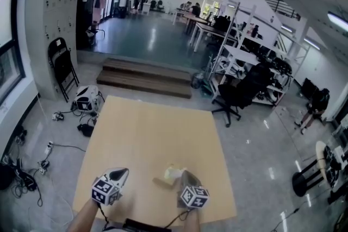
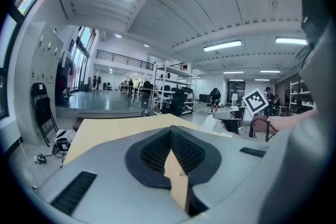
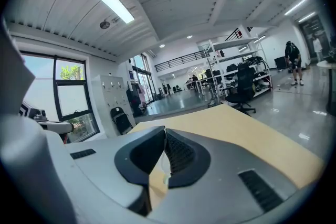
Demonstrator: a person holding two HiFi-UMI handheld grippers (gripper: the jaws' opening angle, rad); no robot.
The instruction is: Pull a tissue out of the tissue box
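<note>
Legible text, labels, brands, numbers: none in any view.
Coded signs only: black-and-white square patterns, without letters or digits, on the left marker cube and the right marker cube. One face of the right marker cube also shows in the left gripper view.
Distant shelving and lockers: any print too small to tell.

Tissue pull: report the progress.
Done: the right tool is shut on a white tissue. In hand: it holds the tissue above the table, near the tissue box. Left: drawing it fully clear; whether it is free yet cannot be told. The left tool is shut, empty.
</note>
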